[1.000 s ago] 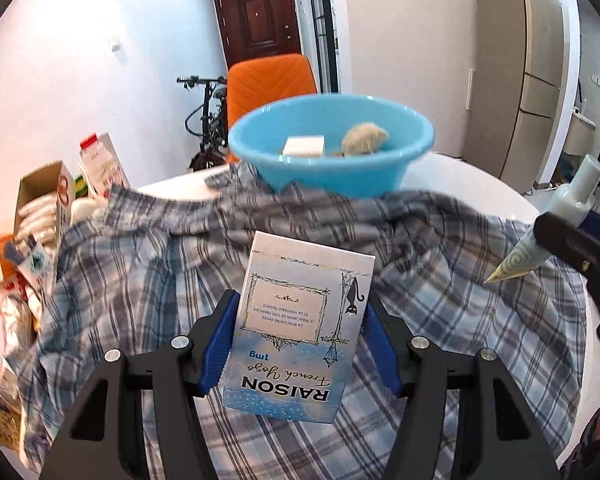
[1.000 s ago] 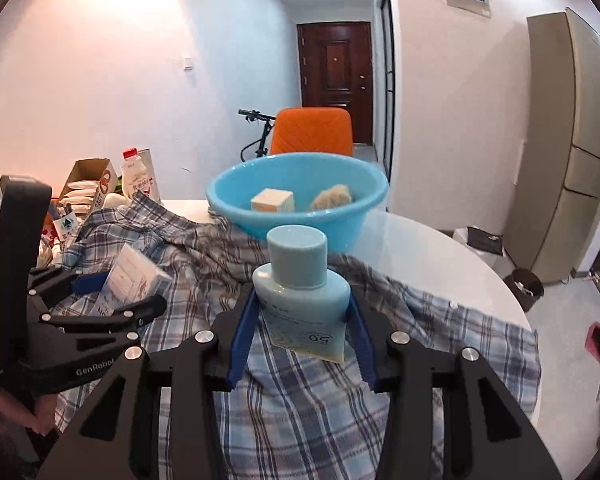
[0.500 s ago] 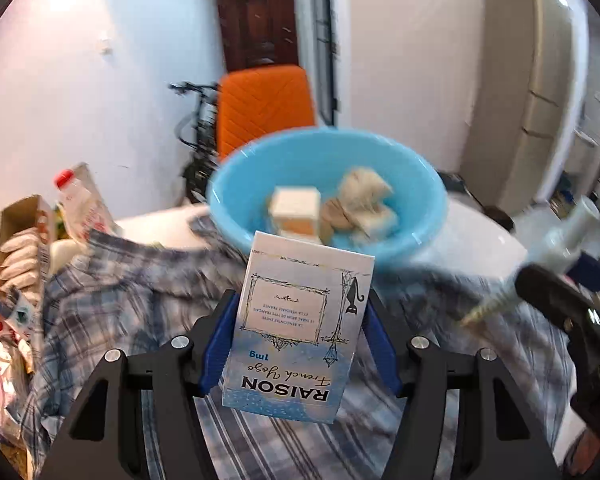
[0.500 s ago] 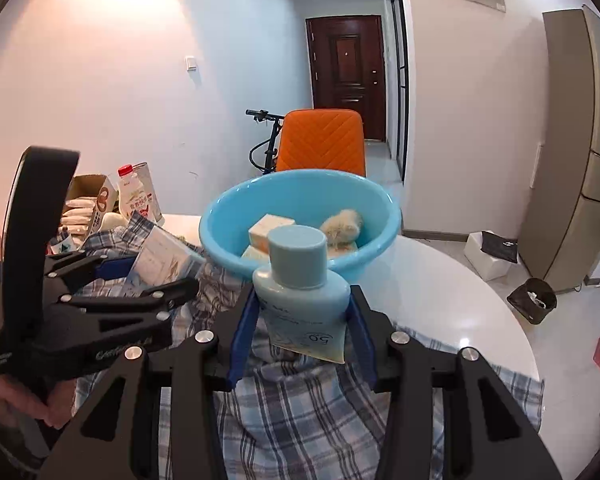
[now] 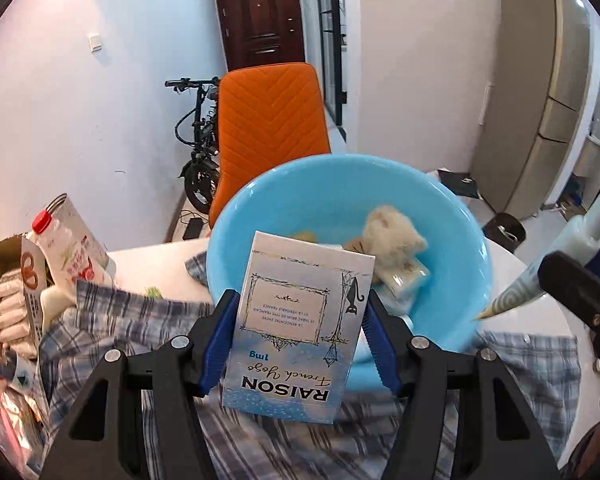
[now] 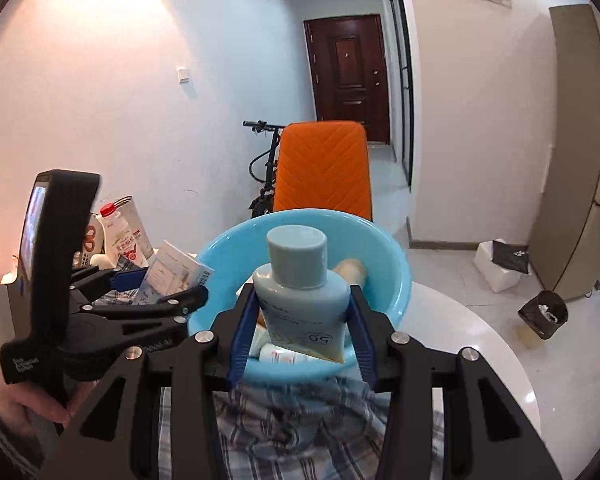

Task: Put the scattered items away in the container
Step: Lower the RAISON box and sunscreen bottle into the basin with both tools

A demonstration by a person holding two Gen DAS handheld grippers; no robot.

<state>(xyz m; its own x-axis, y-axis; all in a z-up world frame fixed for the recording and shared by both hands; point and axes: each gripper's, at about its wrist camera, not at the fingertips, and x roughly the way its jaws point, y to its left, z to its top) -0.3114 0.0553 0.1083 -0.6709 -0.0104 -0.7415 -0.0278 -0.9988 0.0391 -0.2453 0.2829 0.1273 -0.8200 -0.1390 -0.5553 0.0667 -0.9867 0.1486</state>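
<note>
The left gripper [image 5: 298,344] is clamped on a pale blue box [image 5: 296,332], its blue pads pressed flat against the box's two sides. The box stands upright between them, its print upside down, and its top edge overlaps the near rim of the blue bowl [image 5: 452,216]. The right gripper [image 6: 300,320] squeezes a light blue tube [image 6: 304,292], cap up, the pads narrowed tight on its soft body; it hangs over the bowl's near edge. A hand [image 6: 28,396] grips the left tool's handle. In the bowl lie a fuzzy beige lump [image 5: 392,232] and some small packets. The bowl sits on a white round table [image 6: 480,344], part draped with a plaid shirt [image 5: 132,320]. Milk cartons [image 5: 74,240] stand at the left; an orange chair [image 5: 272,120] waits behind.
</note>
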